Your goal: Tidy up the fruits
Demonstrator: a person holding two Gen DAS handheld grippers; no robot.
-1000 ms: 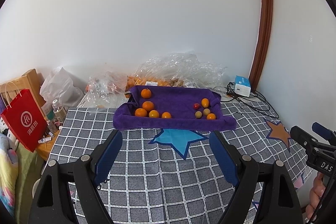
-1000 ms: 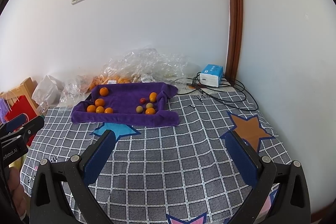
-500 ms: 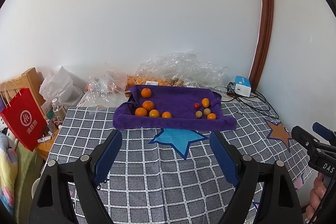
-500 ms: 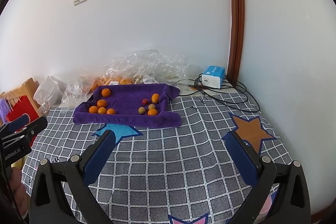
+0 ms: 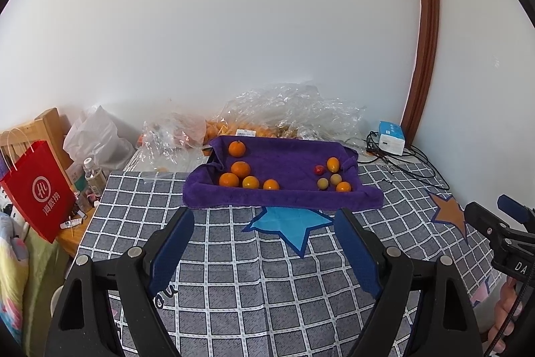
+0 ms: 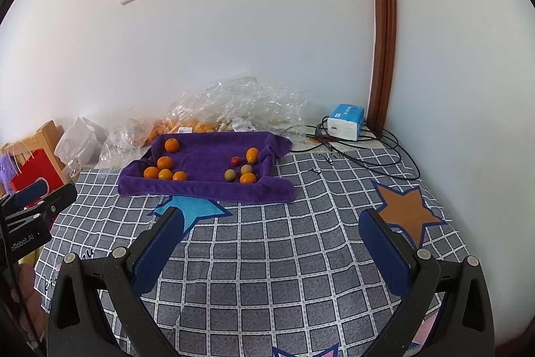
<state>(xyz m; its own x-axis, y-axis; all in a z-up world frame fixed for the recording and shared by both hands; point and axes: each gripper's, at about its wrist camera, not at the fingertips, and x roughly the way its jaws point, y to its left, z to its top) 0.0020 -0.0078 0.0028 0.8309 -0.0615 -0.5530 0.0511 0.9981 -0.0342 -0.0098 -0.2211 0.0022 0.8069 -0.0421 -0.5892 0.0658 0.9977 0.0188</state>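
A purple towel [image 5: 281, 196] [image 6: 207, 189] lies on the checked cloth, its edges turned up like a tray. On its left side sit several oranges [image 5: 240, 169] [image 6: 164, 163]. Its right side holds smaller fruits: a red one [image 5: 318, 170] [image 6: 235, 160], two tan ones [image 5: 322, 183] [image 6: 229, 175] and small orange ones [image 5: 333, 164] [image 6: 252, 155]. My left gripper [image 5: 264, 216] hangs open in front of the towel, nothing between its blue pads. Further right and nearer, my right gripper [image 6: 272, 216] is open too and empty.
Crumpled clear plastic bags [image 5: 291, 112] with more oranges lie against the wall behind the towel. A white and blue box [image 6: 345, 122] and black cables [image 6: 367, 153] sit at the back right. A red paper bag [image 5: 36, 189] and a bottle [image 5: 93, 176] stand left of the bed.
Both views have shifted only slightly. The fruits and the towel lie as before, and both grippers stay open.
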